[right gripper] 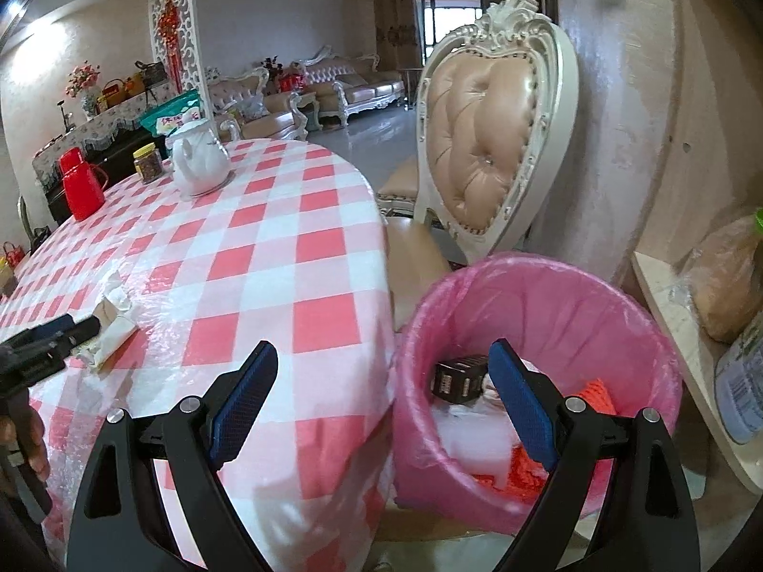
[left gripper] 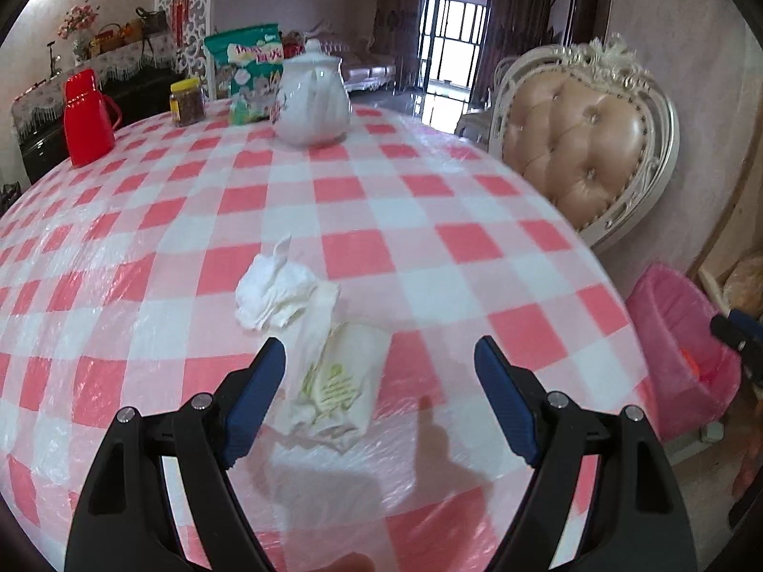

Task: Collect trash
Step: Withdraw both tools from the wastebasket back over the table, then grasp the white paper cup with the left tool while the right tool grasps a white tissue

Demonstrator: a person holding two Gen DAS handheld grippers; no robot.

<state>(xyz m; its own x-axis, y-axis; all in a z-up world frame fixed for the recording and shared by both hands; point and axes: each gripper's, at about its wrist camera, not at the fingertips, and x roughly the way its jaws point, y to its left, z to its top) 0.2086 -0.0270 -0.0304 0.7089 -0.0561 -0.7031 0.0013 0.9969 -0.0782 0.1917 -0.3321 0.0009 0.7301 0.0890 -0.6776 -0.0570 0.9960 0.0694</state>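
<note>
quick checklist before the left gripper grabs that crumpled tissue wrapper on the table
1. Left gripper open wide enough: ok.
2. Crumpled tissue wrapper between the fingers: ok, nearer one finger.
3. Pads touching it: cannot tell, picture blurred.
4. Second tissue wad kept apart: not ok, it touches the wrapper.
5. Pink-lined bin open beside the table: ok.
6. Right gripper empty, clear of the bin mouth: ok.

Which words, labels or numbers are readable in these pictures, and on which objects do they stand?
None can be read with certainty.
Green snack bag: large print, too blurred.
Crumpled wrapper on the table: green print, too blurred.
Dark box in the pink bin: white label, too small.
Bottle on the shelf: label and barcode, unreadable.
</note>
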